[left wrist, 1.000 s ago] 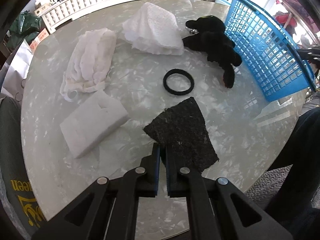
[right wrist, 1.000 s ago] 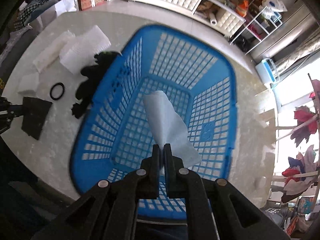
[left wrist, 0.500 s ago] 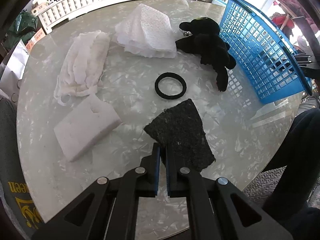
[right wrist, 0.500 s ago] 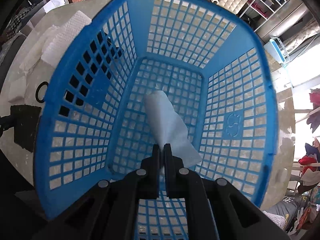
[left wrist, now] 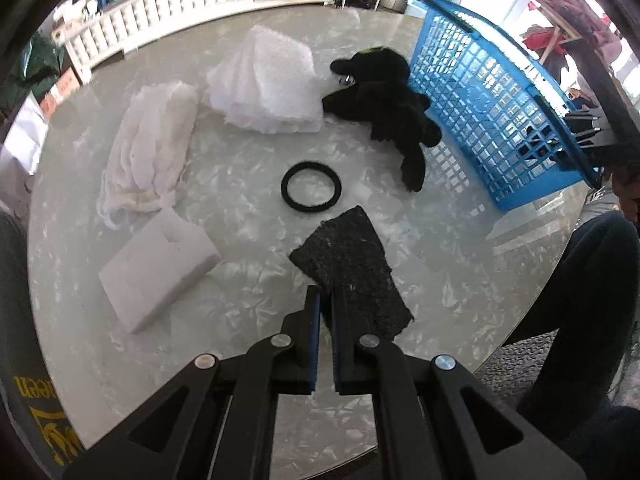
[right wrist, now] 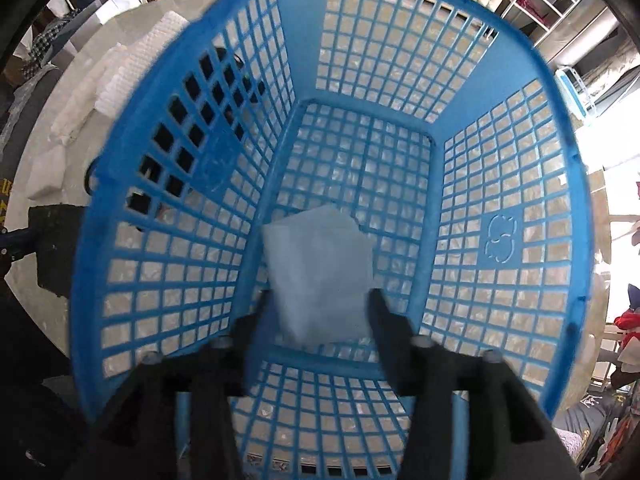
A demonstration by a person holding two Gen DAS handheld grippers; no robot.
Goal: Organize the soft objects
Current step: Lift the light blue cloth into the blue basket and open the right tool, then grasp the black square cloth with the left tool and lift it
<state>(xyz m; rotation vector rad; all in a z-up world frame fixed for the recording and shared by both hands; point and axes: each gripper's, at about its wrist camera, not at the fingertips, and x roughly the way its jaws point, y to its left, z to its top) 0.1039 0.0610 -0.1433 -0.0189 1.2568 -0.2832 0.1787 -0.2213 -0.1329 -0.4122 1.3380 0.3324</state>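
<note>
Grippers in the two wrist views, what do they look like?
Left gripper: matte black angular linkage arms with silver pivot screws, and blue pads lining the inner faces of the jaws. Right gripper: same black linkage build, motion-blurred, so pad colour is unclear.

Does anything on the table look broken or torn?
Yes. The dark scouring pad pinched in the left gripper has ragged, uneven edges, like a torn-off piece. The white foam block has a notch in its top.
</note>
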